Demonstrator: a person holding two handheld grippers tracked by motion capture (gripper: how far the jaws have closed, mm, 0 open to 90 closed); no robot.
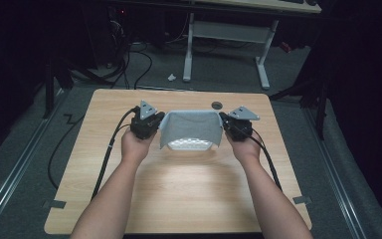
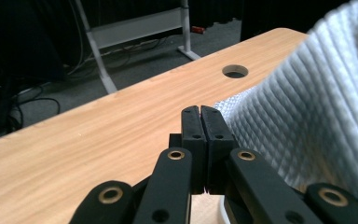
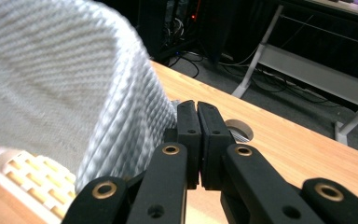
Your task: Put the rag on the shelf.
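Observation:
A pale grey waffle-weave cloth [image 1: 191, 125] hangs stretched between my two grippers over the middle of the wooden table [image 1: 189, 199]. My left gripper [image 1: 159, 117] is shut at the cloth's left top corner and my right gripper [image 1: 223, 118] at its right top corner. In the left gripper view the jaws [image 2: 200, 112] are pressed together, with the cloth [image 2: 307, 102] spreading away to their right. In the right gripper view the shut gripper [image 3: 197, 107] has the cloth [image 3: 60, 79] rising to its left. Under the cloth's lower edge lies a white slotted tray [image 1: 190, 145] [image 3: 28, 175], partly hidden.
A round cable hole [image 1: 217, 105] [image 2: 235, 71] sits in the table just behind the cloth. Black cables [image 1: 107, 154] trail from both grippers towards the front edge. Beyond the table stands a white desk frame [image 1: 226, 31], and loose cables lie on the dark floor.

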